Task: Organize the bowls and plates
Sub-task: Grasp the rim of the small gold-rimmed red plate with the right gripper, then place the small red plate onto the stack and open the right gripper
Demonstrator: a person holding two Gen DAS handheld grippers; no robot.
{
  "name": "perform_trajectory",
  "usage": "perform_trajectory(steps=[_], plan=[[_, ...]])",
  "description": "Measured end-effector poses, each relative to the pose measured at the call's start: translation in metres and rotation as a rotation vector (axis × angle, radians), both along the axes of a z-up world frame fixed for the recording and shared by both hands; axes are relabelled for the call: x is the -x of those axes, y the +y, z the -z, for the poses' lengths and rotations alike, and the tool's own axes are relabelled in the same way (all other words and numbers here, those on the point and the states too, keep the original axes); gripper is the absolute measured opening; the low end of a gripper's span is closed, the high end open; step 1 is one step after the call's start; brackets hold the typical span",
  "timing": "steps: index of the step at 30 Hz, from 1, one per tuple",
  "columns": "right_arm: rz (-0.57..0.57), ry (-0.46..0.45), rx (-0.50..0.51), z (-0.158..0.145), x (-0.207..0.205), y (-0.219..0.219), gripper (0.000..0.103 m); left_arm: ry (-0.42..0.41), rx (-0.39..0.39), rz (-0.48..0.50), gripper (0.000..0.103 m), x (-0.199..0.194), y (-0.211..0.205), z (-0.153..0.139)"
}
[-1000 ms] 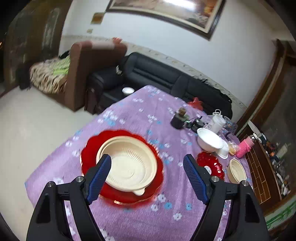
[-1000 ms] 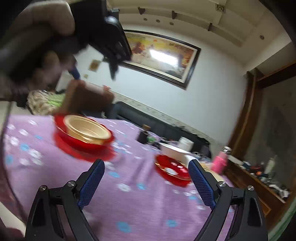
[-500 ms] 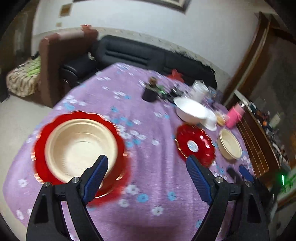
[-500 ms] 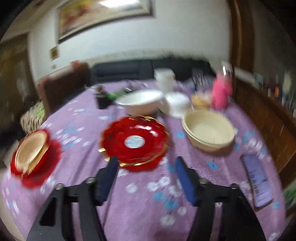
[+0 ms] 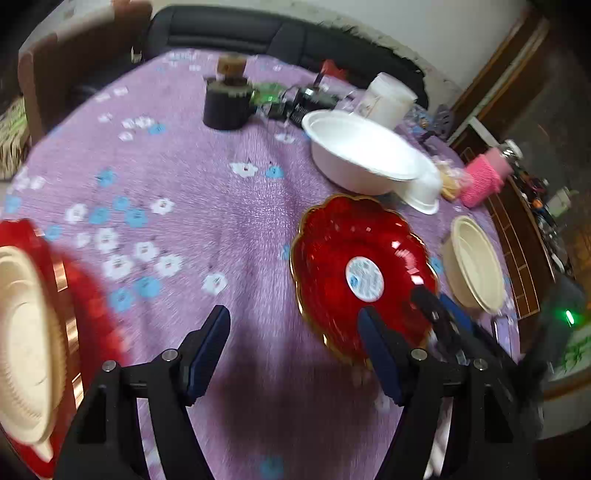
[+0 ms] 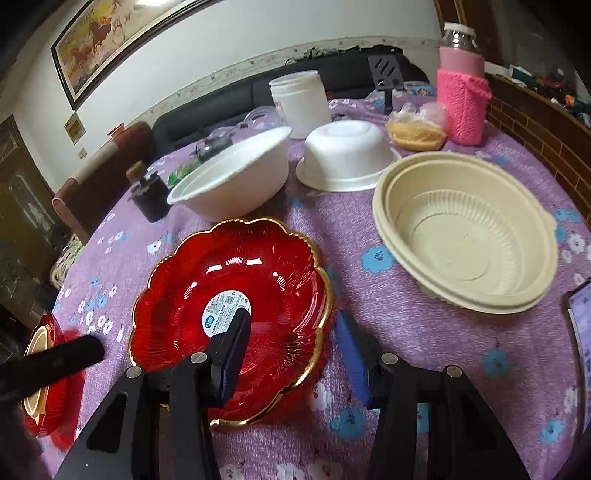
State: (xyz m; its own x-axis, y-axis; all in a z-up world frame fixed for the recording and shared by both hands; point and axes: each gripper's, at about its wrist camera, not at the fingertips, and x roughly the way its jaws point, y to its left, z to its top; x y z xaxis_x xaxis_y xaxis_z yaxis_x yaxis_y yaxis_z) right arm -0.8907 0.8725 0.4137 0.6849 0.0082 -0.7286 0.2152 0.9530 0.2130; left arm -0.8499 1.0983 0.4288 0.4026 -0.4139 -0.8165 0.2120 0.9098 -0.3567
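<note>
A red scalloped plate (image 6: 229,280) with a gold rim and a white sticker lies on the purple cloth. My right gripper (image 6: 291,350) straddles its near right rim, one finger over the dish and one outside. Its jaws are closing, and the pads do not touch the rim. My left gripper (image 5: 291,350) hangs just left of that plate (image 5: 332,258), jaws closing over bare cloth. At the far left a beige bowl (image 5: 22,325) sits in a second red plate (image 5: 92,306). Another beige bowl (image 6: 461,236) stands to the right. Behind are a white bowl (image 6: 236,181) and an upturned white bowl (image 6: 347,155).
At the back of the table stand a white tub (image 6: 299,99), a pink-sleeved bottle (image 6: 461,96), a bag of food (image 6: 417,129) and a dark jar (image 6: 149,195). A phone (image 6: 581,332) lies at the right edge. A black sofa (image 5: 229,29) sits behind the table.
My left gripper swung right and down, away from the beige bowl on its red plate, and narrowed. My right gripper came in over the other red plate's rim, its jaws much narrower.
</note>
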Motion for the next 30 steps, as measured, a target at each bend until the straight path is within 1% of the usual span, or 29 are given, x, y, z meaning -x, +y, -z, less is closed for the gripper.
perform_trajectory(steps=[3,5,6,7,8,9,10,11,12,13,15,16,17,19,23,26,30], plan=[[-0.013,0.016,-0.036,0.009,-0.005,-0.003,0.052,0.029,-0.018,-0.019,0.071,-0.028,-0.016,0.020],[-0.017,0.004,-0.045,0.010,-0.005,-0.004,0.052,0.032,-0.044,-0.024,0.071,-0.040,-0.024,0.029],[-0.022,0.004,-0.050,0.010,-0.007,-0.004,0.052,0.025,-0.060,-0.024,0.071,-0.044,-0.028,0.031],[-0.023,-0.003,-0.054,0.010,-0.008,-0.005,0.049,-0.005,-0.083,-0.021,0.071,-0.046,-0.034,0.030],[-0.025,-0.007,-0.056,0.011,-0.008,-0.004,0.047,-0.009,-0.094,-0.009,0.071,-0.048,-0.039,0.031],[-0.025,-0.006,-0.052,0.011,-0.009,-0.003,0.043,-0.008,-0.100,0.009,0.070,-0.050,-0.045,0.032],[-0.024,-0.008,-0.048,0.011,-0.009,-0.003,0.035,-0.018,-0.110,0.013,0.068,-0.050,-0.050,0.031],[-0.025,-0.007,-0.054,0.011,-0.008,-0.003,0.029,-0.025,-0.122,0.029,0.059,-0.050,-0.056,0.032],[-0.035,-0.004,-0.083,0.013,-0.009,-0.004,0.017,-0.025,-0.134,0.047,0.056,-0.049,-0.061,0.033],[-0.031,-0.001,-0.095,0.014,-0.009,-0.006,0.014,-0.050,-0.185,0.041,0.054,-0.047,-0.066,0.032],[-0.020,-0.008,-0.095,0.012,-0.006,-0.008,0.014,-0.040,-0.176,0.045,0.051,-0.044,-0.068,0.032],[-0.019,-0.014,-0.096,0.011,-0.004,-0.008,0.013,-0.032,-0.172,0.039,0.046,-0.043,-0.066,0.031],[-0.019,-0.023,-0.108,0.009,-0.002,-0.009,0.013,-0.023,-0.164,0.034,0.044,-0.041,-0.062,0.030],[-0.028,-0.038,-0.119,0.004,0.001,-0.006,0.013,-0.023,-0.145,0.027,0.044,-0.035,-0.056,0.023],[-0.076,-0.070,-0.099,-0.009,0.010,0.014,0.013,-0.077,-0.150,-0.007,0.044,-0.010,-0.035,0.001],[-0.115,-0.094,-0.097,-0.023,0.020,0.034,0.013,-0.102,-0.139,-0.039,0.044,0.011,-0.010,-0.015],[-0.198,-0.128,-0.069,-0.047,0.032,0.078,0.014,-0.147,-0.125,-0.108,0.044,0.044,0.038,-0.035]])
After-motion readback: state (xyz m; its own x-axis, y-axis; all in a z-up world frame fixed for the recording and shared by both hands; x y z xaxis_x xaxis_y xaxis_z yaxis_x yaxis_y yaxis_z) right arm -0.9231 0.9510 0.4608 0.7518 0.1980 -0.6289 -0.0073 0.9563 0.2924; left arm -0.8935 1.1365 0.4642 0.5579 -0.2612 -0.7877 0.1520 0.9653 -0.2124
